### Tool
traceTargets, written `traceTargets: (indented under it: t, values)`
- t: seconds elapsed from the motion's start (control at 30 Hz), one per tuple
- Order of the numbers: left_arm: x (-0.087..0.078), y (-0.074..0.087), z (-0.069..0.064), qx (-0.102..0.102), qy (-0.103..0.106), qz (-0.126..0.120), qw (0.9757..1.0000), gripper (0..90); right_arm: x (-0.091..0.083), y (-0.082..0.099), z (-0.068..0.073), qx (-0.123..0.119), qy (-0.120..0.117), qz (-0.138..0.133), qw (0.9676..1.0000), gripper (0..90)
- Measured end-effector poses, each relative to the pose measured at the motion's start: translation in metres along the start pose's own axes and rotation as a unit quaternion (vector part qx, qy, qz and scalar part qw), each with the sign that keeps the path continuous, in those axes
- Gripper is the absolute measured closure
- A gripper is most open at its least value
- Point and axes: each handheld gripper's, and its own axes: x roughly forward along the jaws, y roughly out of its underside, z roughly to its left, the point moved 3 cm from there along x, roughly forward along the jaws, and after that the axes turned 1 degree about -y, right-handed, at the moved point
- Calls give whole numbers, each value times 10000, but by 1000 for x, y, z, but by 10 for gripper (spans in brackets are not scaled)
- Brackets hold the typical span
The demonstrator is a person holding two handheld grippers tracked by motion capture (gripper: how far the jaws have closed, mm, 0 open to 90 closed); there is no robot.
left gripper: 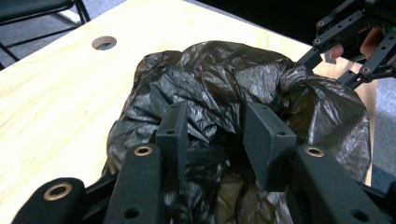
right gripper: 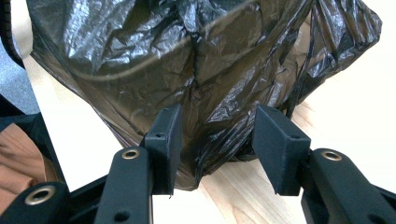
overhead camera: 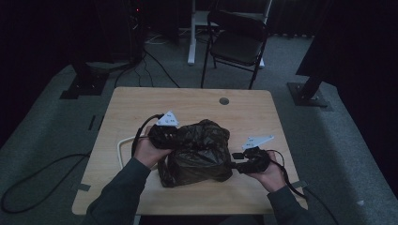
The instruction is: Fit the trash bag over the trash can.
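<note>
A bulky, crumpled black plastic bag (overhead camera: 199,150) lies on the middle of the wooden table (overhead camera: 141,103). My left gripper (overhead camera: 176,140) is at the bag's left upper side. In the left gripper view its jaws stand apart over the bag (left gripper: 224,70), and loose folds rise between its fingertips (left gripper: 224,121). My right gripper (overhead camera: 233,161) is at the bag's right lower edge. In the right gripper view a hanging corner of the bag (right gripper: 163,56) sits between its spread fingertips (right gripper: 217,126), without being pinched. The right gripper (left gripper: 345,42) also shows beyond the bag in the left gripper view.
A round cable hole (overhead camera: 224,101) lies in the table's far side. A white cable loop (overhead camera: 121,147) rests near the left edge. A black folding chair (overhead camera: 237,40) stands beyond the table, and cables run across the grey floor.
</note>
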Motion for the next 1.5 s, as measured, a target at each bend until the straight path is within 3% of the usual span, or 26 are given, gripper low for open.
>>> traceTargets:
  t: [0.2, 0.33, 0.77, 0.8, 0.97, 1.1, 1.23, 1.5]
  values:
    - [14, -5, 0, 144, 69, 325, 9993, 608, 1, 2, 0, -5, -18, 31, 10000, 520]
    - [19, -7, 1, 175, 71, 401, 9990, 608, 2, 2, 0, -4, -20, 47, 10000, 519]
    - [32, -10, -1, 439, 37, 868, 9953, 664, 5, 5, -1, -3, -29, 105, 9999, 515]
    - [37, -12, -6, 616, 54, 1025, 9928, 678, 5, 5, -1, -4, -33, 115, 9999, 514]
    - [43, -13, -13, 828, 126, 1195, 9893, 701, 6, 5, 0, 2, -37, 130, 9999, 514]
    - [49, -10, -16, 1005, 47, 1394, 9851, 707, 6, 5, 1, -23, -37, 128, 9999, 514]
    - [53, -7, -17, 1099, 1, 1555, 9817, 689, 6, 4, 3, -43, -59, 122, 9999, 515]
    - [62, -3, -17, 1163, -114, 1763, 9774, 626, 7, 4, 6, -110, -100, 135, 9998, 519]
